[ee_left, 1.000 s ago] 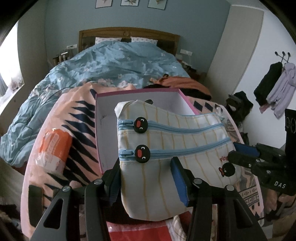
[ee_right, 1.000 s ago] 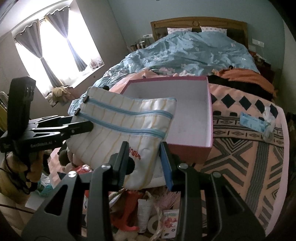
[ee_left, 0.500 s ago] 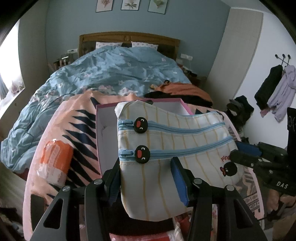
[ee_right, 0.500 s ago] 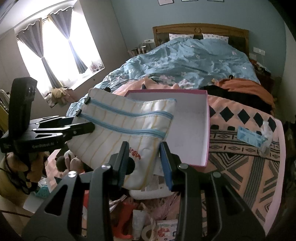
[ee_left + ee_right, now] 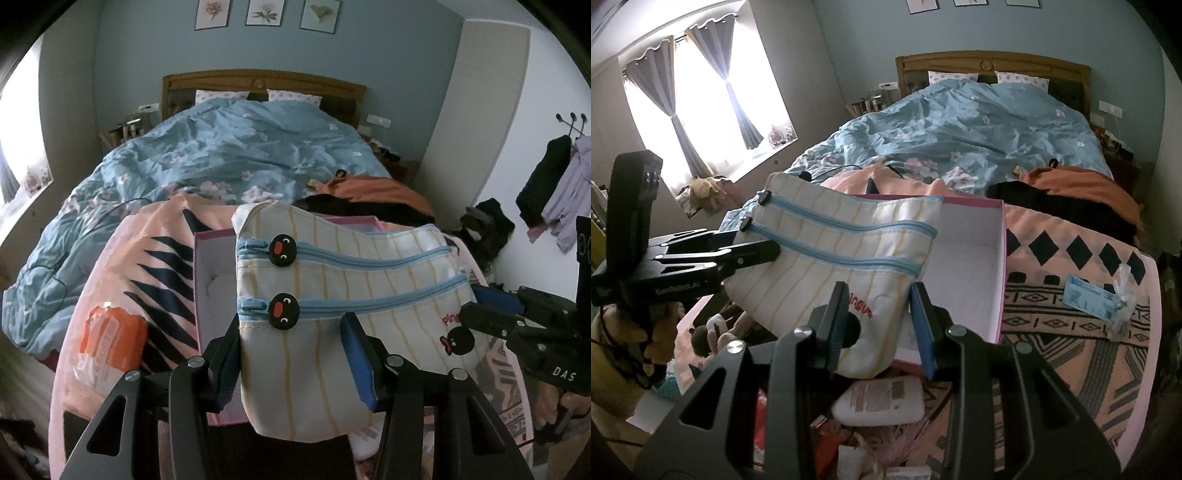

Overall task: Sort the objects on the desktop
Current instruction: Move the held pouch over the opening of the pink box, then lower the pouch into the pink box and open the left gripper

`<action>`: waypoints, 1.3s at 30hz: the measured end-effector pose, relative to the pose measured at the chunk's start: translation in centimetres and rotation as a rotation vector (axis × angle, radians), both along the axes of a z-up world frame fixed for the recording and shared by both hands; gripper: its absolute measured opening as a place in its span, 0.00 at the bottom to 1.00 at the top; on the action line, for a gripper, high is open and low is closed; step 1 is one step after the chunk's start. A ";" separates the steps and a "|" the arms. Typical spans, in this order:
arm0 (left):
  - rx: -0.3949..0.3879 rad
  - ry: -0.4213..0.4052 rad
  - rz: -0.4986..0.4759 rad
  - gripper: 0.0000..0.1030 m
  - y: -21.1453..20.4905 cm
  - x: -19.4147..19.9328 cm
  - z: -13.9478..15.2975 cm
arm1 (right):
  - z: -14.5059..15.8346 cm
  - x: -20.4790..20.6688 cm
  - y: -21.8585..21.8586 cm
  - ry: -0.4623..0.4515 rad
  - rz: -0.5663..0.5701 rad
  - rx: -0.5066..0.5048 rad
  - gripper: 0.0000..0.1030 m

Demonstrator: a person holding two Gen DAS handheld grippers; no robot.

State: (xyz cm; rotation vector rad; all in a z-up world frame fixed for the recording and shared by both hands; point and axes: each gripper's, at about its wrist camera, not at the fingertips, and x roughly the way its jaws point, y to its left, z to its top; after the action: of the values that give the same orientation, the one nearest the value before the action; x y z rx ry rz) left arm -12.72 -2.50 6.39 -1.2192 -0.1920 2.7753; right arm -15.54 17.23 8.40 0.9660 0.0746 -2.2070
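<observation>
- While you carry it, the striped Pingu pouch [image 5: 332,295] hangs mid-frame in both views, in the air over the near part of the pink-rimmed box [image 5: 975,258].
- Left gripper [image 5: 291,354]: clenched on the pouch's zipper-pull end, one pad each side of the lower edge.
- Right gripper [image 5: 879,325]: clamped on the opposite bottom corner, by the red lettering.
- Pouch looks soft and light to you; the fabric bows between the two grips, so expect sag, not stiffness.
- Coated cloth looks a bit slick. Keep pads on the seamed edge, not on the flat panel.
- Avoid the penguin zipper pulls [image 5: 282,251]; they would swing, poor hold.
- Box sits on the patterned blanket [image 5: 1071,332], centre of frame, open and looks empty where visible.
- Nothing fragile here, judging by looks; lower both ends level.
</observation>
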 end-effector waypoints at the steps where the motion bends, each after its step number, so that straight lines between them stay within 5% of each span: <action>1: -0.001 -0.002 0.002 0.49 0.0 -0.2 -0.1 | -0.1 -0.3 -0.1 0.000 -0.001 0.003 0.36; 39: 0.029 -0.131 0.084 0.49 -1.5 -8.6 -7.4 | -5.9 -9.2 -4.1 -0.092 -0.021 0.104 0.36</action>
State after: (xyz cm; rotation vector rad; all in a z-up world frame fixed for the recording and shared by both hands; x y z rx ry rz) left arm -21.30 -4.02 -0.97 -1.4184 -0.2991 2.7525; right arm -24.75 13.14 2.48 1.1290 0.1385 -2.1927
